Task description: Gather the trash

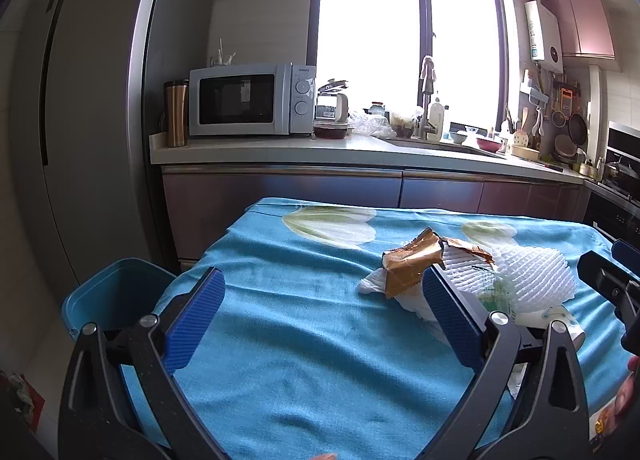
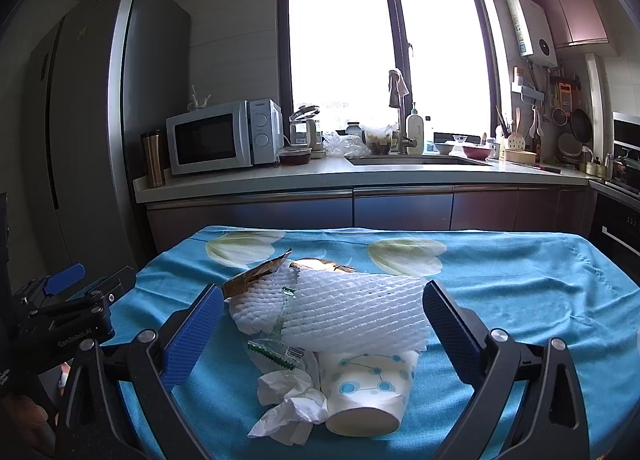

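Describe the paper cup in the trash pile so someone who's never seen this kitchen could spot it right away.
Start at the table draped in a blue tulip-print cloth, in front of the kitchen counter. A heap of litter sits on it, topped by white foam netting. At the heap's near edge, beside a crumpled white tissue, lies the white paper cup, tipped on its side, the only piece printed with blue dots joined by lines.

My left claw hangs wide apart over the tabletop with its blue cloth, nothing between its blue pads. Just past my right-hand pad lies the trash heap: a crumpled gold wrapper on white tissue, with white foam netting beside it and a paper cup poking out beneath. A blue bin stands off the tabletop's left edge, and my right claw shows at the far right.
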